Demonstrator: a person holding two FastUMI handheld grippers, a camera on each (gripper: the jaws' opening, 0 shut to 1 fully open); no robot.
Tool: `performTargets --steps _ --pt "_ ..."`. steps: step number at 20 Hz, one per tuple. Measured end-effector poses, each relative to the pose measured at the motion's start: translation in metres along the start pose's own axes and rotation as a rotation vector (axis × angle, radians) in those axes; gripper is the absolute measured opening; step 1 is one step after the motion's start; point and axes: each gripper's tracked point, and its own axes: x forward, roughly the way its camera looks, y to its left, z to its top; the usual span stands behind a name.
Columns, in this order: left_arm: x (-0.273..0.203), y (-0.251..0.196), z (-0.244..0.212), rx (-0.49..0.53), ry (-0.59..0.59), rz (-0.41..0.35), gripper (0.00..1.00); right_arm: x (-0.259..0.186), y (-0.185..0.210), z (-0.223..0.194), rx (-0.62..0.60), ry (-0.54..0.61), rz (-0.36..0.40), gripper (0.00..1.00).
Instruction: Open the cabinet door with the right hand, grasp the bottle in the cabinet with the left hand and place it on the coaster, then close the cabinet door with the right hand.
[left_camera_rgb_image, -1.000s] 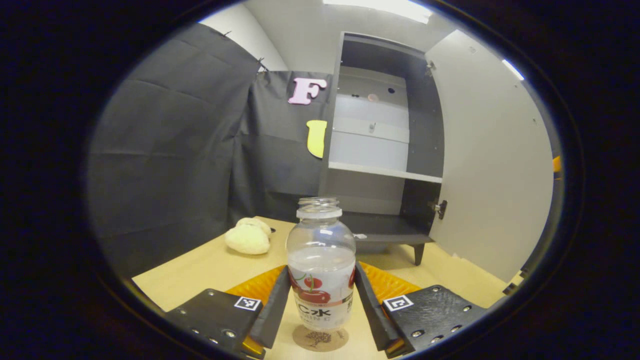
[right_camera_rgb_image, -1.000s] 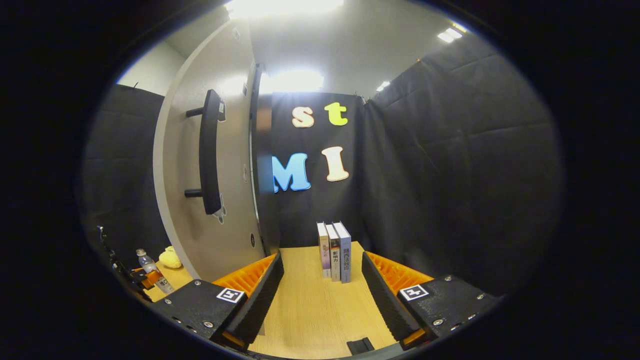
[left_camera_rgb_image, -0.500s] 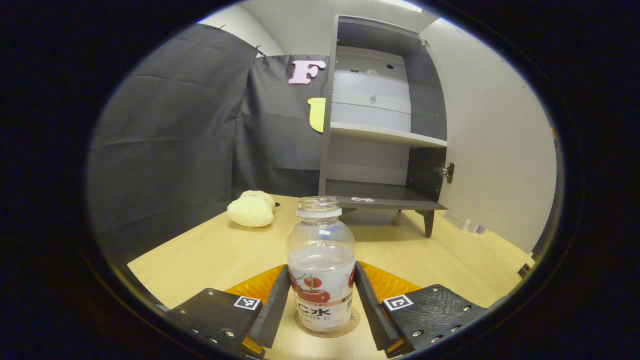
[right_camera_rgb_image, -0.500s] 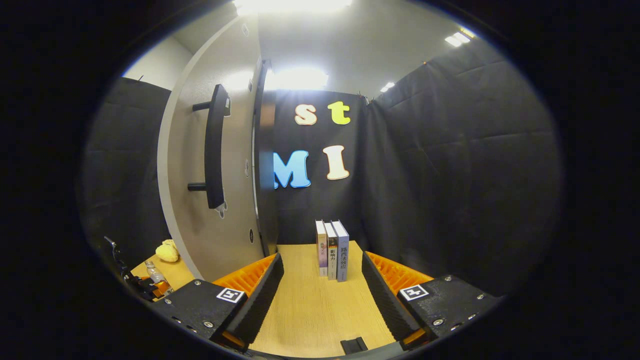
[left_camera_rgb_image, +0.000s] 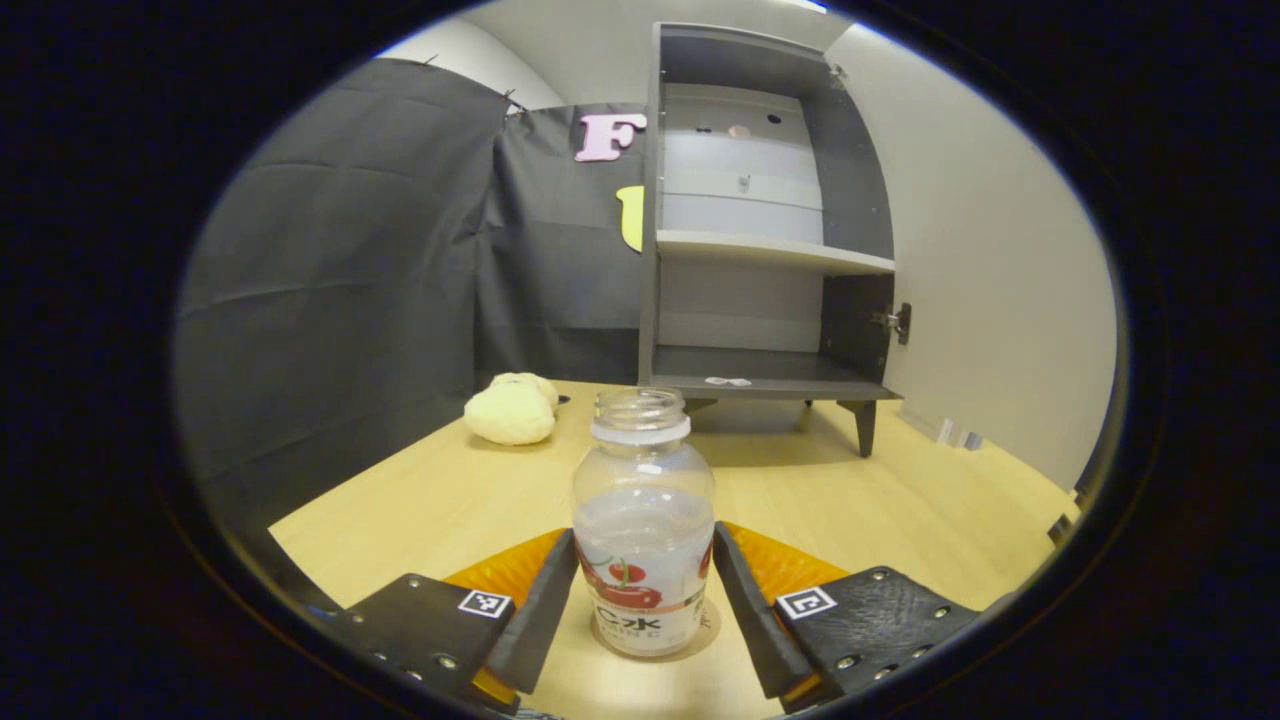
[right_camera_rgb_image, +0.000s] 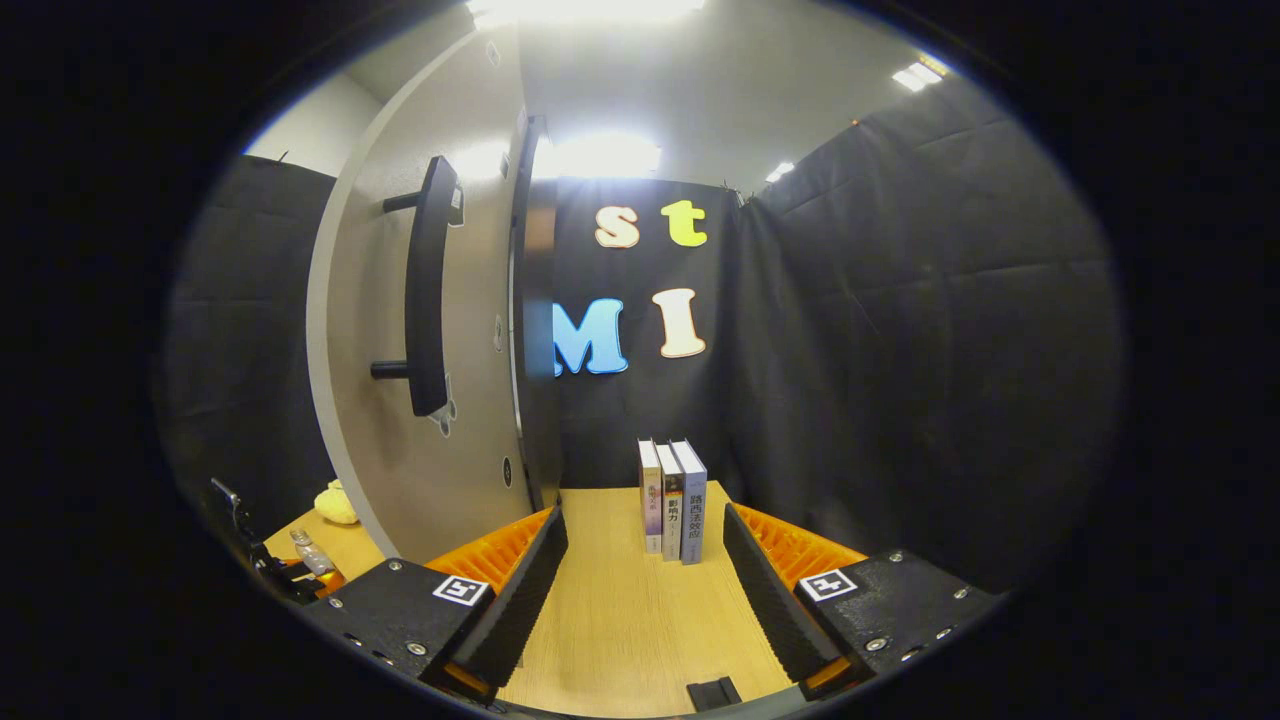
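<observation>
Jaws flank bottle; contact unclear; coaster mostly hidden.

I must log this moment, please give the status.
Left hand-held gripper around bottle, on coaster. Right hand-held gripper open, empty. Cabinet door open; nothing in the way.

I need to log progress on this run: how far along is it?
Done: the door stands open and the bottle is on the coaster. In hand: the left gripper brackets the bottle, jaws slightly apart. Left: the open right gripper closing the door by its handle.
</observation>
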Motion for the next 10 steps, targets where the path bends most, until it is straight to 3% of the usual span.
performTargets --steps 10 --pt "-0.022 -0.011 0.069 0.046 -0.067 0.010 0.81 0.009 -0.003 0.024 0.071 -0.048 0.041 0.97"
